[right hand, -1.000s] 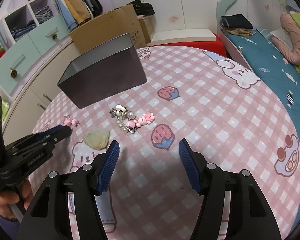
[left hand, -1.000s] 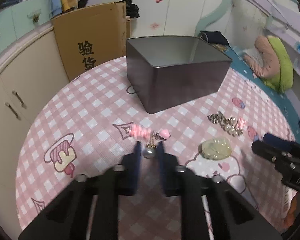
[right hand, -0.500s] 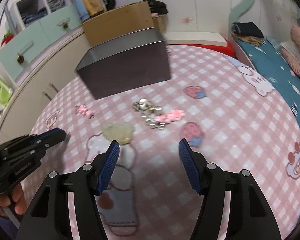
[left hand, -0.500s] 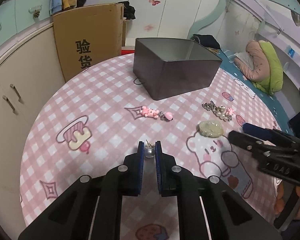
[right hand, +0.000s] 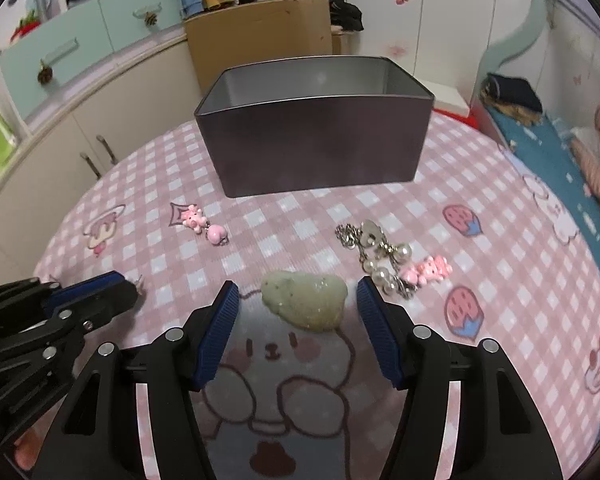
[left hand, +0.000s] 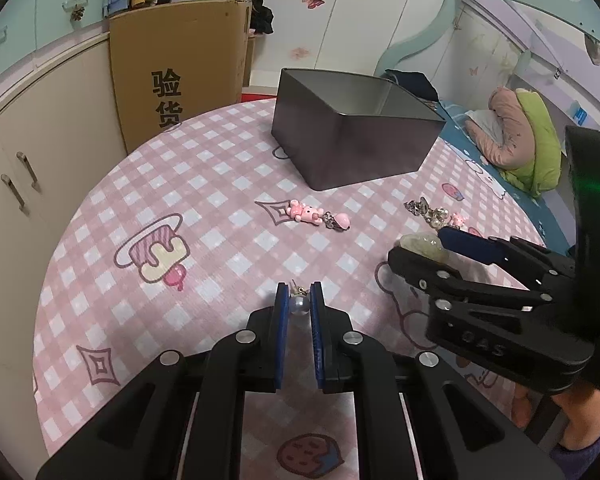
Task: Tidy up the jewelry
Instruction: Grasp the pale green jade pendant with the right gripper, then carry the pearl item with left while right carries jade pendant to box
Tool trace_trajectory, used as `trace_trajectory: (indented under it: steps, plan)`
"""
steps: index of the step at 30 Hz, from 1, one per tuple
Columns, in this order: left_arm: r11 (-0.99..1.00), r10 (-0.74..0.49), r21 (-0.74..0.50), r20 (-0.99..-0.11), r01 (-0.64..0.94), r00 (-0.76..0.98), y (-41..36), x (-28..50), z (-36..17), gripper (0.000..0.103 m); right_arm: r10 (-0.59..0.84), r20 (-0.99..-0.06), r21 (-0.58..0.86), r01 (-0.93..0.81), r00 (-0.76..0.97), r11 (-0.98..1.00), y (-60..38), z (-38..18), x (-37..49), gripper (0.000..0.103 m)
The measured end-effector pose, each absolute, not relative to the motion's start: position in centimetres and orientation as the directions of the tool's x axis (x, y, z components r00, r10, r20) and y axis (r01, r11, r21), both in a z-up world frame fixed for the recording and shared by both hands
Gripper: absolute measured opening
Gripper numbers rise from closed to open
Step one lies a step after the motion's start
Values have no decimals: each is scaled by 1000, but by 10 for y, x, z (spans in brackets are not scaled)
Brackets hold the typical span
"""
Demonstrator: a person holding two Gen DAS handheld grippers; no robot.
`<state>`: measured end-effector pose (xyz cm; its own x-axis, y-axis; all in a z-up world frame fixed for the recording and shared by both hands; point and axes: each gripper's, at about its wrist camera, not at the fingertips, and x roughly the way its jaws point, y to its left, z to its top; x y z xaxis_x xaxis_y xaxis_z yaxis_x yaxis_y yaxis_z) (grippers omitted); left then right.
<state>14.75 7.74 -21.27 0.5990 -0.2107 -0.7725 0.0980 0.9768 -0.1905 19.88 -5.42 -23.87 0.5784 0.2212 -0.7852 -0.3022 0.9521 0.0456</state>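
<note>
My left gripper (left hand: 299, 294) is shut on a pearl earring (left hand: 299, 304), held above the pink checked tablecloth. My right gripper (right hand: 298, 292) straddles a pale green jade pendant (right hand: 306, 304); its jaws are closing, with gaps still on both sides of the stone. A pink bear charm (right hand: 198, 222) lies to the left, and a silver and pearl chain with a pink bear (right hand: 388, 262) lies to the right. The dark metal tin (right hand: 316, 152) stands open behind them. In the left wrist view the right gripper (left hand: 424, 246) covers most of the jade pendant (left hand: 418, 242).
The round table (left hand: 100, 248) is ringed by beige cupboards (left hand: 28, 152) and a cardboard box (left hand: 176, 80) at the back left. A bed with a pink and green pillow (left hand: 524, 140) lies to the right. The left gripper (right hand: 96, 300) shows at the right wrist view's lower left.
The left gripper lifted the pearl earring off the cloth and drew back from the pink charm. The right gripper swung left over the jade pendant and its jaws narrowed.
</note>
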Motion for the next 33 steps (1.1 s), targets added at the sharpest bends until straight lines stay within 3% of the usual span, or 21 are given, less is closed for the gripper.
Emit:
trace_trajectory:
  steps: [1,16,33]
  plan:
    - [976,-213,-193,-772,100,599,77,148,-212,9,228,-783,53,-303,579,951,-55,-239,199,44]
    - [964,-265,-210,-729,162,631,64,147,-189,9,275,-755,119,-288,595,950,-80,-222,184,43]
    - [931,-364,-230,-622,282,693,53,191,-107,9,353,-661,203,-295,663,934,-107,-152,225,43]
